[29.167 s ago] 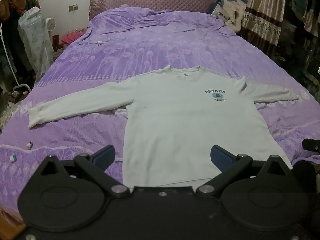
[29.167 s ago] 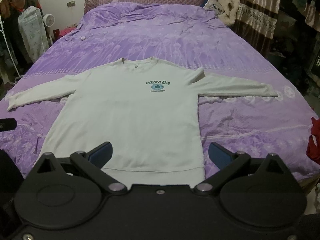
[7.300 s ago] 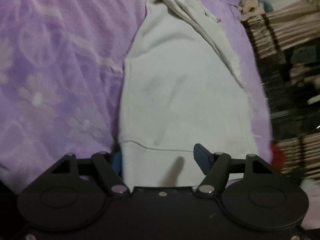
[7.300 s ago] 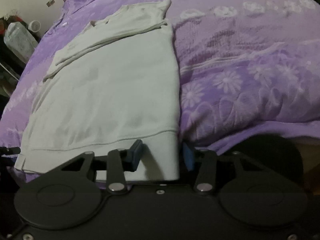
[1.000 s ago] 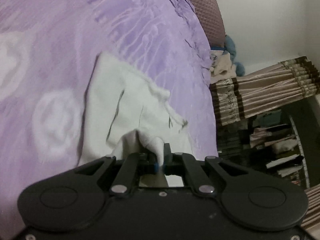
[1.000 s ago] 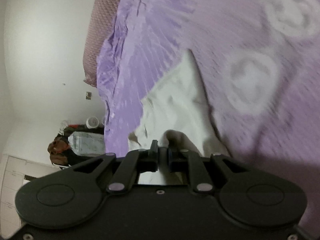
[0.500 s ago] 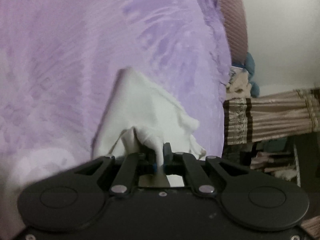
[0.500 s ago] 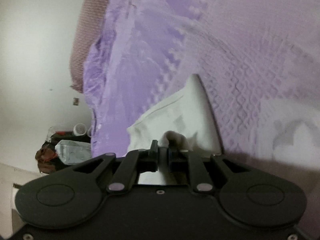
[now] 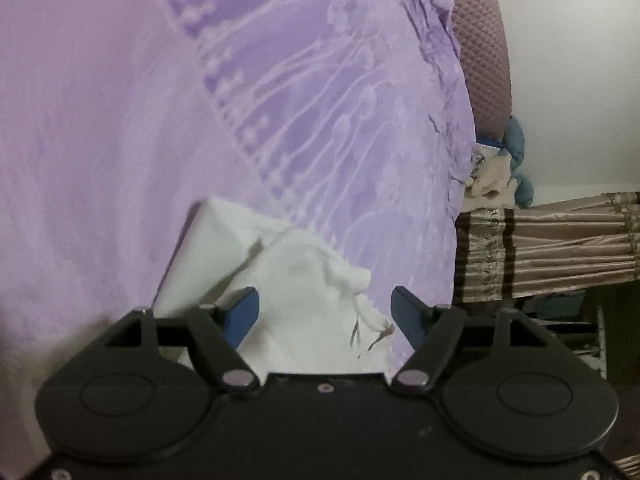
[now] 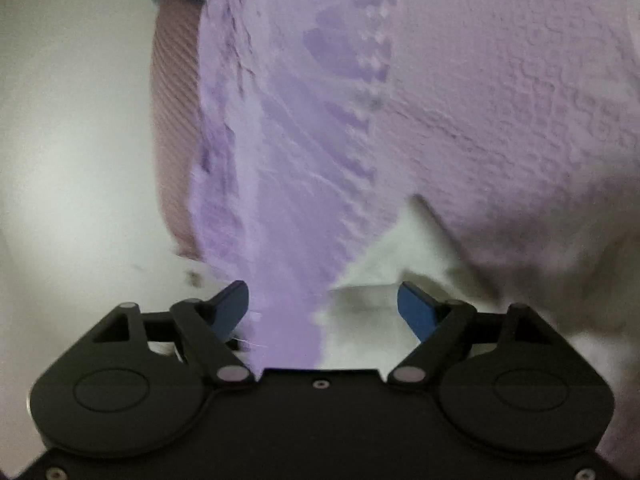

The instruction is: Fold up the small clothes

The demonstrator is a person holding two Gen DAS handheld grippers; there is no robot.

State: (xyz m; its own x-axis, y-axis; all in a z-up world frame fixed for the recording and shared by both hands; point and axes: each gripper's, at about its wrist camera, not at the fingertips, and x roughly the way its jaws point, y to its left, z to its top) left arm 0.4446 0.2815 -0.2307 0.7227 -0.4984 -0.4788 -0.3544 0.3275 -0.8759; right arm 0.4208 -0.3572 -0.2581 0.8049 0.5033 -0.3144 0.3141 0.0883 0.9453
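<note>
The white long-sleeved shirt (image 9: 296, 280) lies folded on the purple bedspread (image 9: 120, 120). In the left wrist view my left gripper (image 9: 324, 312) is open, its blue pads on either side of the shirt's upper fold, holding nothing. In the right wrist view my right gripper (image 10: 324, 304) is open too. The shirt (image 10: 400, 256) lies under and just beyond its right pad, and the bedspread (image 10: 480, 100) fills the view. This view is blurred.
The quilted mauve headboard (image 9: 484, 52) stands at the far end of the bed. A pile of blue and beige cloth (image 9: 500, 172) and a striped curtain (image 9: 560, 248) lie to the right. A white wall (image 10: 72, 120) shows on the left of the right wrist view.
Both grippers have opened and let go of the shirt fabric that they pinched half a second ago. The fabric now lies flat on the shirt. The right view has swung.
</note>
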